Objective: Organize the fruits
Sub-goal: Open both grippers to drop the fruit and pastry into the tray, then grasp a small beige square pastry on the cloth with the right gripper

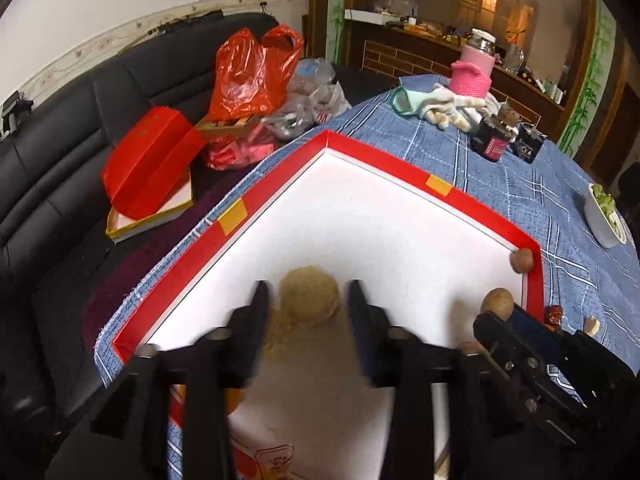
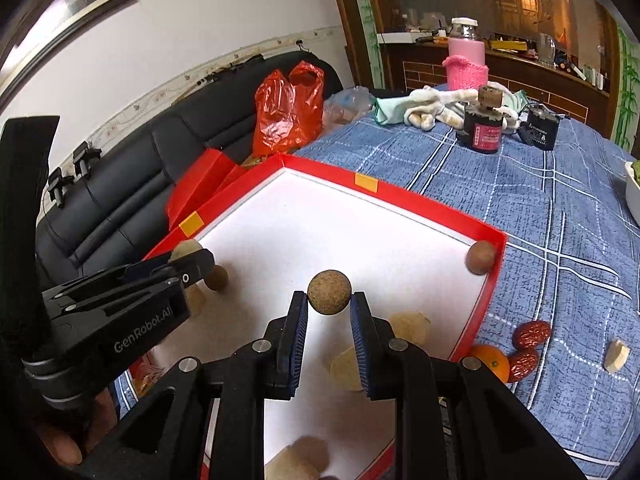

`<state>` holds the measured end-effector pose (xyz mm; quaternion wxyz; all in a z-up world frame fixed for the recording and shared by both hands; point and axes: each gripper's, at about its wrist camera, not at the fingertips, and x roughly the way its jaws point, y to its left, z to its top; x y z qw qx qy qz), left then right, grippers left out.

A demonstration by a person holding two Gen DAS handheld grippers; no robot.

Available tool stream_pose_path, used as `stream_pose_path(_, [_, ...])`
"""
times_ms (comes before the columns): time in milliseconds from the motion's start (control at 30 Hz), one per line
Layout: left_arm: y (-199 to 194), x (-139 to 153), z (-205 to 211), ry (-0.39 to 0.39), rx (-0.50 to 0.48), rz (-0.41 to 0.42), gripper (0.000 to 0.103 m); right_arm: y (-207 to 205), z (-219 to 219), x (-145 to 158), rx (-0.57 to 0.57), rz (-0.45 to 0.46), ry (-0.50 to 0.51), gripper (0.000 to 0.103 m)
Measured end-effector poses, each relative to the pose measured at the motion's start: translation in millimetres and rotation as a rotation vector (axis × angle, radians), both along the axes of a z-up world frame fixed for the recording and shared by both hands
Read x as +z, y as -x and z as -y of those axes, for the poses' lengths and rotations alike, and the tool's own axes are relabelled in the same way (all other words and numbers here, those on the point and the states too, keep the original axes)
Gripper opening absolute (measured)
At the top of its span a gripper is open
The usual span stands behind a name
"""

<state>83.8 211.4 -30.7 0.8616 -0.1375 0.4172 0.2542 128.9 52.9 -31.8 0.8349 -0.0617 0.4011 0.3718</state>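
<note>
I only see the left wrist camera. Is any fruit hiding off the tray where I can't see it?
Observer: Yes, an orange sits on the blue cloth, just outside the red tray.
Operator: Anything next to it?
Observer: Two red dates lie right beside the orange.
Operator: What's under the right gripper?
Observer: Pale chunks lie in the tray below it, and it is shut on a brown ball.
</note>
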Motion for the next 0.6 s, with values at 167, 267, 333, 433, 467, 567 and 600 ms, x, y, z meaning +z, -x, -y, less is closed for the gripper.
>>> stream_pose_path(167, [18.4, 14.1, 4.6, -0.073, 0.043, 0.051, 0.073, 6.5, 17.4, 11.1, -0.026, 0.044, -0.009, 0.052])
stream_pose_path(267, [31.4, 26.5, 15.3, -0.072, 0.014, 0.12, 0.074, 12.2, 58.3, 25.9, -0.083, 0.084, -0.06, 0.052])
stream_pose_path(333, [38.3, 34.2, 28.8, -0.072, -0.029, 0.173, 0.073, 10.1, 97.0, 32.8, -0.155, 0.108, -0.078, 0.052])
stream_pose_path(433, [41.5, 40.7, 54.7, -0.055, -0.122, 0.233, 0.073, -10.9, 158.6, 27.8, -0.307, 0.085, -0.047, 0.053])
stream_pose_path(467, [40.3, 41.0, 66.1, -0.051, -0.159, 0.237, 0.073, -24.2, 180.8, 19.9, -0.364, 0.041, -0.033, 0.051])
stream_pose_path(567, [32.5, 39.1, 90.6, -0.054, -0.25, 0.227, 0.073, -45.1, 213.3, 1.4, -0.438, -0.028, 0.004, 0.038])
stream_pose_path(600, [29.8, 38.2, 97.5, -0.059, -0.277, 0.217, 0.073, -48.0, 215.9, -3.7, -0.439, -0.038, 0.015, 0.038])
